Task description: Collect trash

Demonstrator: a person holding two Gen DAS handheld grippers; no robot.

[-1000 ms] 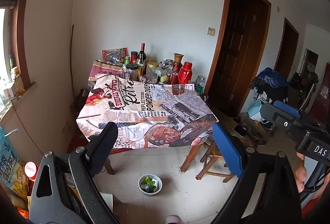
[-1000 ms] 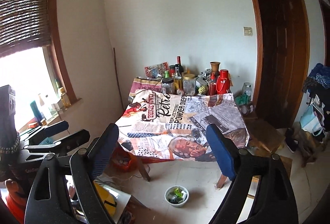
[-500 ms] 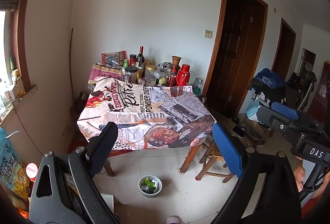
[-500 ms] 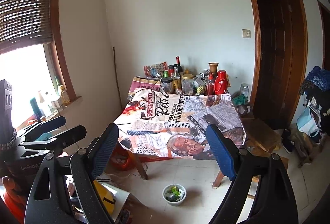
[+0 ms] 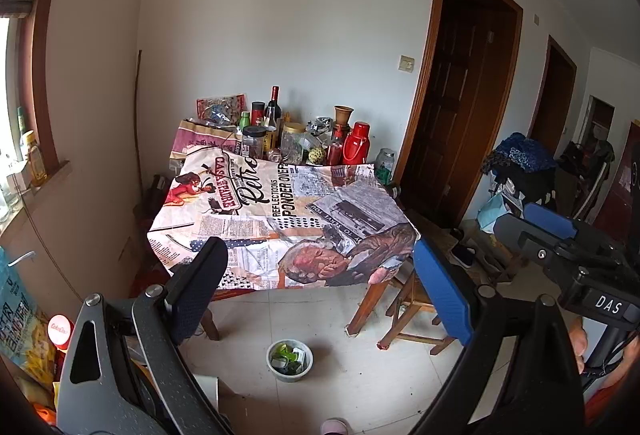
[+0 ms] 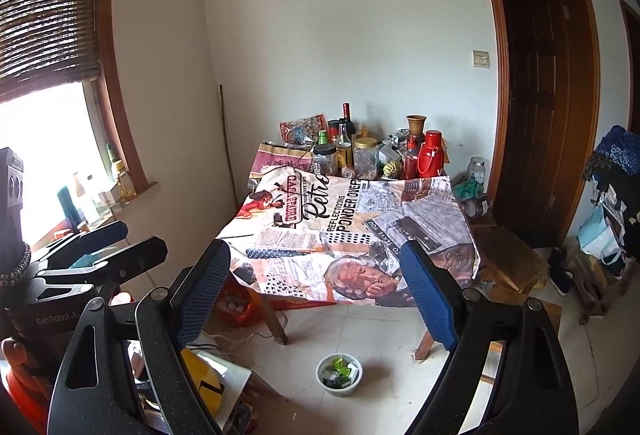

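Observation:
A small white bowl (image 5: 290, 359) holding green and white scraps sits on the tiled floor in front of the table; it also shows in the right wrist view (image 6: 339, 374). My left gripper (image 5: 320, 283) is open and empty, held high and well back from the bowl. My right gripper (image 6: 316, 283) is open and empty too, at about the same distance. Each gripper shows at the edge of the other's view: the right one (image 5: 568, 247), the left one (image 6: 92, 255).
A table with a printed newspaper-style cloth (image 5: 280, 219) carries bottles, jars and a red flask (image 5: 356, 149) along the wall. A wooden stool (image 5: 416, 311) stands right of the table. Snack bags (image 5: 20, 331) lie at left. Dark doors (image 5: 460, 95) are at right.
Both grippers have drawn back and risen slightly, so the table and bowl look a little farther off. Both jaws stay open.

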